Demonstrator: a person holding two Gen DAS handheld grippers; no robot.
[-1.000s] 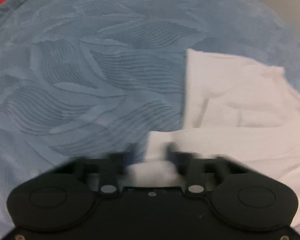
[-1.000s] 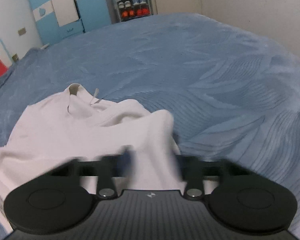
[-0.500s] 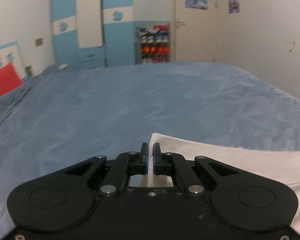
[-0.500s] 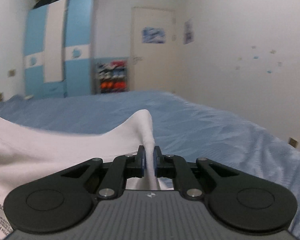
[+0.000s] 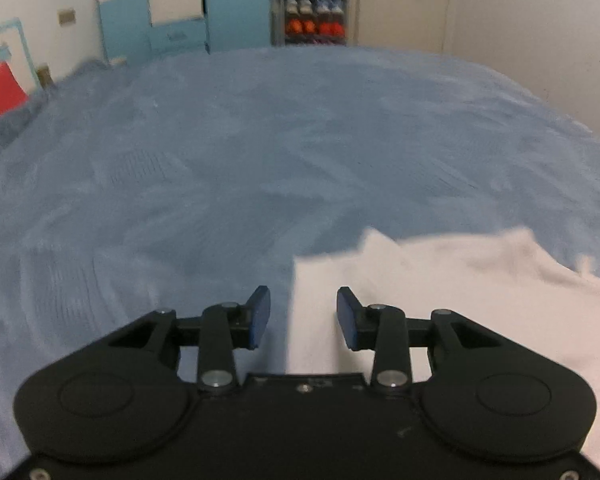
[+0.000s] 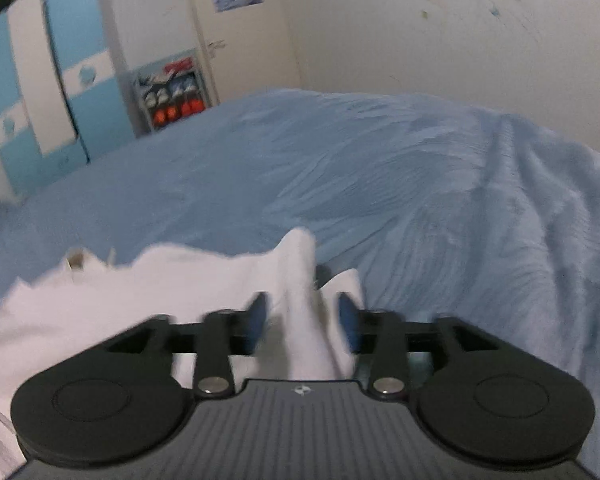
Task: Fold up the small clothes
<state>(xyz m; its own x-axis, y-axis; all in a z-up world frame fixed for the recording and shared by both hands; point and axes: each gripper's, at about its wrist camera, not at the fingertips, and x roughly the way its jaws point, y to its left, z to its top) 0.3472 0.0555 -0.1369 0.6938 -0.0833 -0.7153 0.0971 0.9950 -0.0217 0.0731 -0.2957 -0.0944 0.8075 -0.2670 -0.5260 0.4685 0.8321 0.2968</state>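
Note:
A small white garment (image 5: 452, 280) lies on the blue bedspread (image 5: 240, 168). In the left wrist view it fills the lower right, with a straight left edge running between the fingers. My left gripper (image 5: 303, 316) is open over that edge and holds nothing. In the right wrist view the same garment (image 6: 140, 300) spreads to the left, and a raised ridge of its cloth stands between the blue pads. My right gripper (image 6: 302, 320) is open around that ridge, with the pads apart from it.
The bedspread (image 6: 420, 184) stretches far ahead in both views. A blue and white wardrobe (image 5: 172, 4) and a shoe rack (image 5: 314, 12) stand against the far wall. A red pillow (image 5: 0, 96) lies at the far left.
Both grippers were shut on the white cloth half a second ago and now stand open. The cloth has dropped from the pads and lies lower on the bed.

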